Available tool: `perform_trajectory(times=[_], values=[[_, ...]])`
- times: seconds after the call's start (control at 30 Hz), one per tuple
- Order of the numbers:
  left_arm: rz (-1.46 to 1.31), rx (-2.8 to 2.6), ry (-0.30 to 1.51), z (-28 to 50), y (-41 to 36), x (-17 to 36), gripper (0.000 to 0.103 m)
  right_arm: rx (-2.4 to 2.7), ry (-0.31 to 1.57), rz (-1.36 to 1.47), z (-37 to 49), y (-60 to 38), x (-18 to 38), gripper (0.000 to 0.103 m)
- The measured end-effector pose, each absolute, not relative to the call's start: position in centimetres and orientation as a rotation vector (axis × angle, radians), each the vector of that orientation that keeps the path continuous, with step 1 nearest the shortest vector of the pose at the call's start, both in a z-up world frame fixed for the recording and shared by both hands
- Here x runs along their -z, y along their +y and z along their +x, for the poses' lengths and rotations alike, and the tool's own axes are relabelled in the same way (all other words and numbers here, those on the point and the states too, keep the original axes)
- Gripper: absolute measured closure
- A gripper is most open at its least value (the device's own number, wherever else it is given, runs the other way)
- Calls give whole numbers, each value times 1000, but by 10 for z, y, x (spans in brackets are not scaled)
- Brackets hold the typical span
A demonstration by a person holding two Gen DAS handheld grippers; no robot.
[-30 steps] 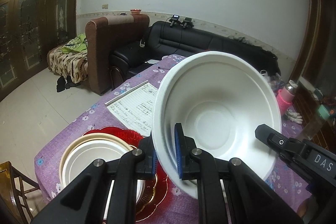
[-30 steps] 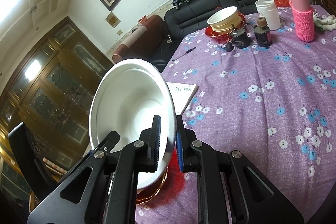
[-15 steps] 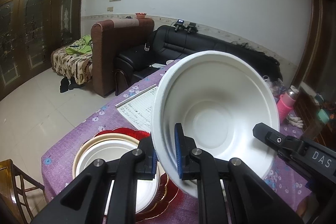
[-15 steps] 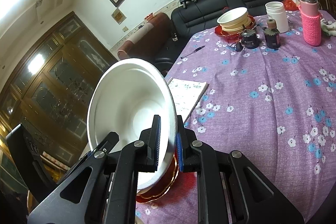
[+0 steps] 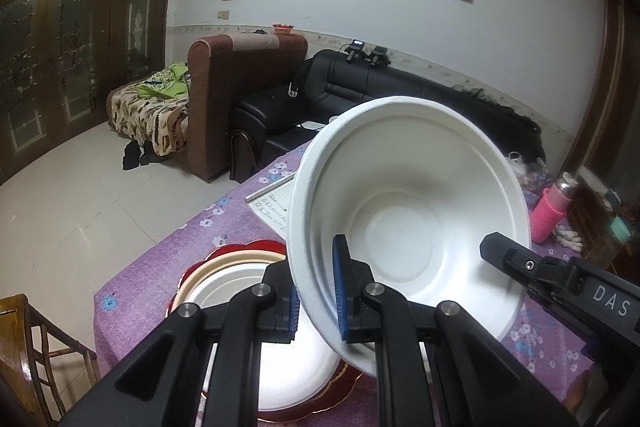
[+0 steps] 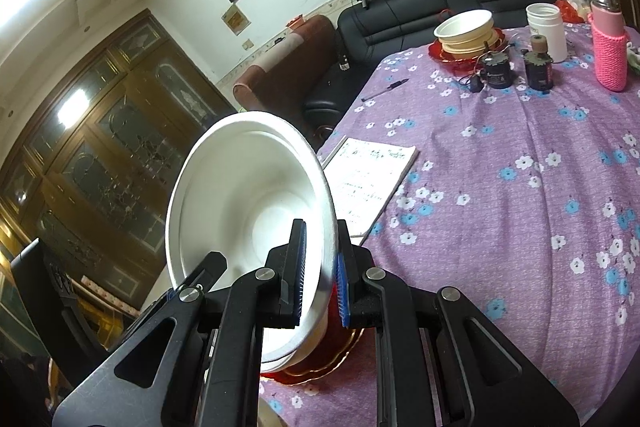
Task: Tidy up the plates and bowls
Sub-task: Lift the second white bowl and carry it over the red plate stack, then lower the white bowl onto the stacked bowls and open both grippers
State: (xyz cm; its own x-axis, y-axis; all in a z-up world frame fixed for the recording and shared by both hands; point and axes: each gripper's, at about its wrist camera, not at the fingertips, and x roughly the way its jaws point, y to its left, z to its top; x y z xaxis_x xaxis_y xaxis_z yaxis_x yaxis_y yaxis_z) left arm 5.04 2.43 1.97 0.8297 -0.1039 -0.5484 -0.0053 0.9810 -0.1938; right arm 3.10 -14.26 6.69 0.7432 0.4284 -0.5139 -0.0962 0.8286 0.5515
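Both grippers hold one white bowl (image 5: 408,215) by opposite sides of its rim, tilted up above the table. My left gripper (image 5: 318,301) is shut on its left rim. My right gripper (image 6: 322,275) is shut on its right rim; the bowl (image 6: 244,203) fills the left of the right wrist view. The right gripper's finger (image 5: 520,263) shows at the bowl's far rim in the left wrist view. Below the bowl lies a stack: a white plate (image 5: 280,359) on a cream plate (image 5: 224,269) on a red plate (image 5: 236,251). A second stack of bowls on a red plate (image 6: 466,31) stands at the far end.
The table has a purple flowered cloth (image 6: 520,187). A notebook (image 6: 370,179) lies beside the near stack. At the far end stand a white jar (image 6: 546,31), two dark jars (image 6: 538,67), a pink bottle (image 6: 608,43) and a pen (image 6: 386,89). A wooden chair (image 5: 28,359) stands at the near left.
Both grippers have lifted the white bowl higher above the plate stack; the near stack sits lower in both views. Both grips are unchanged.
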Motion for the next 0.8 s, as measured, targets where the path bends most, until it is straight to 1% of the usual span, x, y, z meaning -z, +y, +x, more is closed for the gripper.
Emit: perform_trajectory(times=[0.5,0.8], values=[[-204,-18,621,44,56,-6,90,-356,737,489,35,-101,-50,90],[-209,-50,688,45,76,13,90,-386,816,474,39,-76,-26,90]])
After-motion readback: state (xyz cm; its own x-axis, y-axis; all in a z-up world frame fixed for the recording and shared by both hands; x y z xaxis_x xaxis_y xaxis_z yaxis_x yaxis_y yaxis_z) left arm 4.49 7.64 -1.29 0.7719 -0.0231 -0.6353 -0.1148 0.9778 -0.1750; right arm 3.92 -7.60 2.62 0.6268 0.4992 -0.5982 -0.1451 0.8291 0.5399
